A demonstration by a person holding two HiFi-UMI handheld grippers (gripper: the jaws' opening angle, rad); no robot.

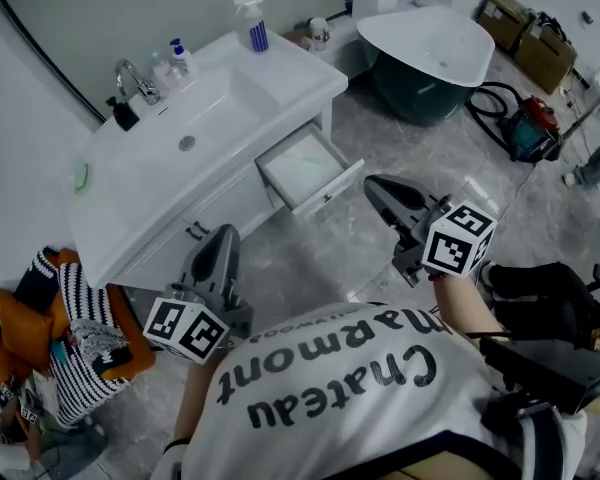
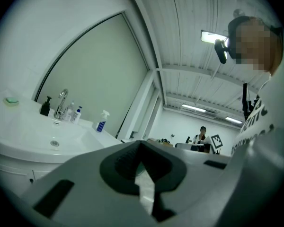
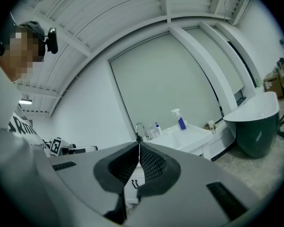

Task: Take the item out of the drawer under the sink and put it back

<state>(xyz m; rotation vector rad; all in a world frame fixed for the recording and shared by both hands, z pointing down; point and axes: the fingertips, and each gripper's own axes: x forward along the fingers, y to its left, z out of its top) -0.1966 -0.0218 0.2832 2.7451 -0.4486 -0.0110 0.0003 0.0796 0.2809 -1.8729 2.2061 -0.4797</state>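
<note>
The drawer stands pulled out at the right end of the vanity, under the sink. Its inside looks pale, and I cannot make out any item in it. The left gripper and right gripper hover level, short of the drawer front, each clenched on nothing. The reach likely comes next: spread the right jaws before entering, come in over the front edge, and find the item before closing.

Glossy ceramic sink, polished stone floor
</note>
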